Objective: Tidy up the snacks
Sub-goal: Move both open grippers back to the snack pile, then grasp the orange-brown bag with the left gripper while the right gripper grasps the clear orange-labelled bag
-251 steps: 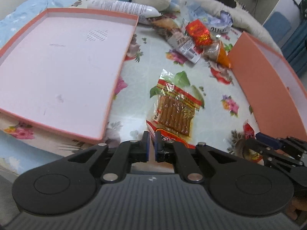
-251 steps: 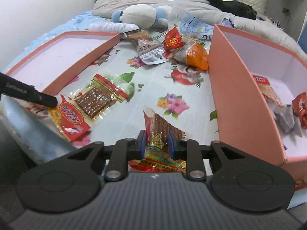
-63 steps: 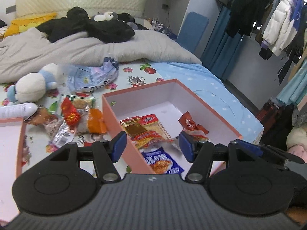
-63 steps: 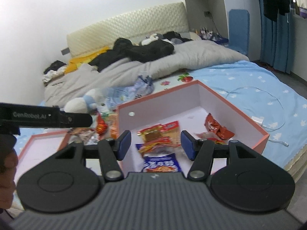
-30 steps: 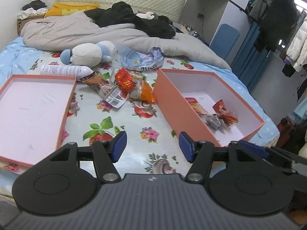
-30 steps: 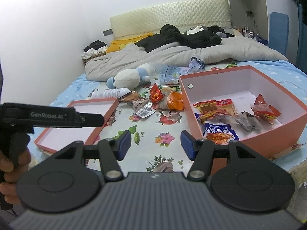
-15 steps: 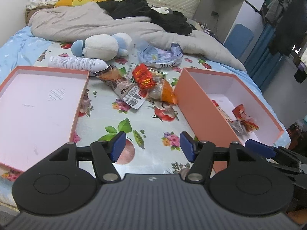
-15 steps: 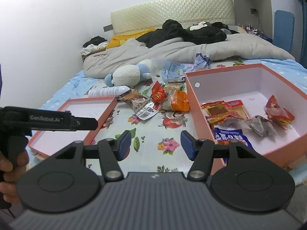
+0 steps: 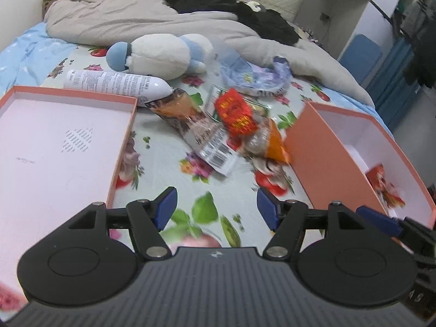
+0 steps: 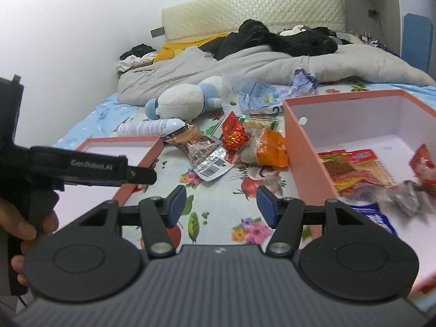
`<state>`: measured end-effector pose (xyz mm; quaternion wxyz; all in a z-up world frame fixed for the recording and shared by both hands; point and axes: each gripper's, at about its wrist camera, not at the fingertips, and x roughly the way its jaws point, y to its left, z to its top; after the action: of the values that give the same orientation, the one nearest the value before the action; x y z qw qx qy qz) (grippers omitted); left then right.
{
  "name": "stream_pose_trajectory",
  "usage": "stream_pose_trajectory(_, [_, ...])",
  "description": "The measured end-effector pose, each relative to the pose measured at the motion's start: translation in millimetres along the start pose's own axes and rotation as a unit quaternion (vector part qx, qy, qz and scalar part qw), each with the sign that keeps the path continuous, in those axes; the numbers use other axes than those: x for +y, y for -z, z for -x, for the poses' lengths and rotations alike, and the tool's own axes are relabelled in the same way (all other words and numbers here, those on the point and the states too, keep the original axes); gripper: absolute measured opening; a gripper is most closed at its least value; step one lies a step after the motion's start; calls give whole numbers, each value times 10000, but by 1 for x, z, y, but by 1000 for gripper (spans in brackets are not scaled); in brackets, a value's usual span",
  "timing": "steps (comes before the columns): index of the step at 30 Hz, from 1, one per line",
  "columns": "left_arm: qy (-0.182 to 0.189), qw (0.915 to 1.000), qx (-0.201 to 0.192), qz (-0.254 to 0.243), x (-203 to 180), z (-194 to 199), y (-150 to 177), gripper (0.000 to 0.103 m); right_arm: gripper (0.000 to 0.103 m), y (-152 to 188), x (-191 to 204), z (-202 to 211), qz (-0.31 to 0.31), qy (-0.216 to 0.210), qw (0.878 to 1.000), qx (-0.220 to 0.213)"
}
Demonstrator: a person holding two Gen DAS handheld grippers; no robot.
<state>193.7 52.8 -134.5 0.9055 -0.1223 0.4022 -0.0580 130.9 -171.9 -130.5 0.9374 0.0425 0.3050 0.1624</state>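
My left gripper (image 9: 216,208) hangs over the bed (image 9: 163,163), jaws opening, nothing between; right gripper (image 10: 221,204) released, empty; snack pile (image 10: 231,147) ahead.

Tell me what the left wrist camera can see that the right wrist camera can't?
Only the left wrist view shows the whole pink inside of the flat box lid and the left gripper from behind, jaws opening with nothing between them.

Only the right wrist view shows the packets on the deep box's floor, such as the blue snack packet, plus the hand holding the left gripper.

Both show the plush toy, the white bottle, the red snack packet and the orange snack packet on the flowered cloth.
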Motion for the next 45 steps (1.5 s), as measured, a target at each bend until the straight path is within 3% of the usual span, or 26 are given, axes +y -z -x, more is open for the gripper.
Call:
stream_pose_trajectory(11, [152, 9976, 32, 674, 41, -83, -44, 70, 59, -18, 2, -96, 275, 492, 9984, 10])
stream_pose_trajectory(20, [494, 9918, 113, 1174, 63, -148, -76, 70, 59, -31, 3, -170, 521, 1299, 9901, 88])
stream_pose_trajectory(21, [512, 9915, 133, 1186, 64, -153, -77, 69, 60, -31, 2, -176, 521, 1403, 9887, 109])
stream_pose_trajectory(23, [538, 9912, 156, 1198, 65, -162, -77, 69, 74, -32, -1, -185, 530, 1546, 9865, 124])
stream_pose_trajectory(32, [563, 9929, 116, 1038, 64, -182, -79, 67, 75, -31, 4, -213, 856, 1821, 9794, 193])
stream_pose_trajectory(36, [593, 9922, 111, 1089, 70, -189, -78, 58, 77, -29, 3, -226, 957, 1867, 9773, 295])
stream_pose_trajectory(42, [603, 9931, 109, 999, 71, -184, -80, 39, 62, -31, -1, -226, 853, 1836, 9787, 336])
stream_pose_trajectory(45, [593, 9932, 93, 1002, 72, -176, -79, 34, 57, -33, -1, -221, 869, 1818, 9789, 347])
